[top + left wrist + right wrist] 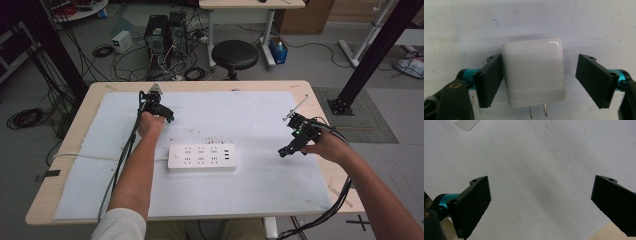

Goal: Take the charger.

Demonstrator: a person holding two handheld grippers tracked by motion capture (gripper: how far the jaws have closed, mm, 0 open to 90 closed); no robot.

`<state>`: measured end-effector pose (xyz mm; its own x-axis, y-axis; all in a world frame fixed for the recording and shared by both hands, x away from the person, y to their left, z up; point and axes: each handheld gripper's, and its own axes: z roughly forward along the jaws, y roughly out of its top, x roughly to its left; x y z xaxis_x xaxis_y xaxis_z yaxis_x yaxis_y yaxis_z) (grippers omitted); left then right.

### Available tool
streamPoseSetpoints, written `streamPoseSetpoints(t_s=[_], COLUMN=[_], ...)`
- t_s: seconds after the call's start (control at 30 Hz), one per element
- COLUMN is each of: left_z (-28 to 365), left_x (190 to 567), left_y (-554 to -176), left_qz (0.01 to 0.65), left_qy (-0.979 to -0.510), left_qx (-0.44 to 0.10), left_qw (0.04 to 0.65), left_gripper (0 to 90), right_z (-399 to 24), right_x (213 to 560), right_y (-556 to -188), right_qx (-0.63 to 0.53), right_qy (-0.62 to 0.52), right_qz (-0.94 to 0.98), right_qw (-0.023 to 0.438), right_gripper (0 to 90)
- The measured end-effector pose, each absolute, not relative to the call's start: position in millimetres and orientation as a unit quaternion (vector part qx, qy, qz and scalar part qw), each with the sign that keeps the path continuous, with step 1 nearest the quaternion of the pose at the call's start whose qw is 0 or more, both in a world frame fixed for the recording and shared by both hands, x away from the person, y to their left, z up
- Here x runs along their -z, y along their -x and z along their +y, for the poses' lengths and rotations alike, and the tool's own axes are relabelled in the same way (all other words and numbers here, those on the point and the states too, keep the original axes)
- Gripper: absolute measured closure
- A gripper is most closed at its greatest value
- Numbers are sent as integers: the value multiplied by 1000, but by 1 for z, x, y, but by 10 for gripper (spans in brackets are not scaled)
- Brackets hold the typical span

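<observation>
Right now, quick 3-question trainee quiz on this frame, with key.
1. What sits between the left gripper jaws?
2. True or false: both of that gripper's pads press on the white charger.
3. The power strip lies: A) on the white mat between the two hands, B) on the floor.

Key:
1. The white charger, prongs toward the camera.
2. False; one pad is against it, the other stands apart.
3. A.

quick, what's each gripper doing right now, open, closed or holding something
left gripper: open around the white plug adapter; one pad touches it, the other is apart.
right gripper: open, nothing between its pads.
</observation>
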<state>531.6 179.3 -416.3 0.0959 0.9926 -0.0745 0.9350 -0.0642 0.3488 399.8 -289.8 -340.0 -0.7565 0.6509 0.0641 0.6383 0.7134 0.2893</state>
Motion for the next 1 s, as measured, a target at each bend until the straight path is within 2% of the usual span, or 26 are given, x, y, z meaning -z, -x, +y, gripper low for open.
streamPoseSetpoints(t_s=[0.27,0.67,1.0], left_z=[183,188,196], left_x=[415,408,373], left_y=[-530,-526,-508], left_qz=[658,653,619], left_qy=[-730,-730,-745], left_qx=[-101,-110,-111], left_qw=[155,171,222], left_gripper=[398,424,425], right_z=[-291,-290,-287], right_x=[340,339,338], right_y=[-399,-398,-396], right_qx=[-150,-148,-148], right_qy=[-358,-359,-362], right_qz=[921,921,920], right_qw=[20,21,25], right_gripper=[20,20,20])
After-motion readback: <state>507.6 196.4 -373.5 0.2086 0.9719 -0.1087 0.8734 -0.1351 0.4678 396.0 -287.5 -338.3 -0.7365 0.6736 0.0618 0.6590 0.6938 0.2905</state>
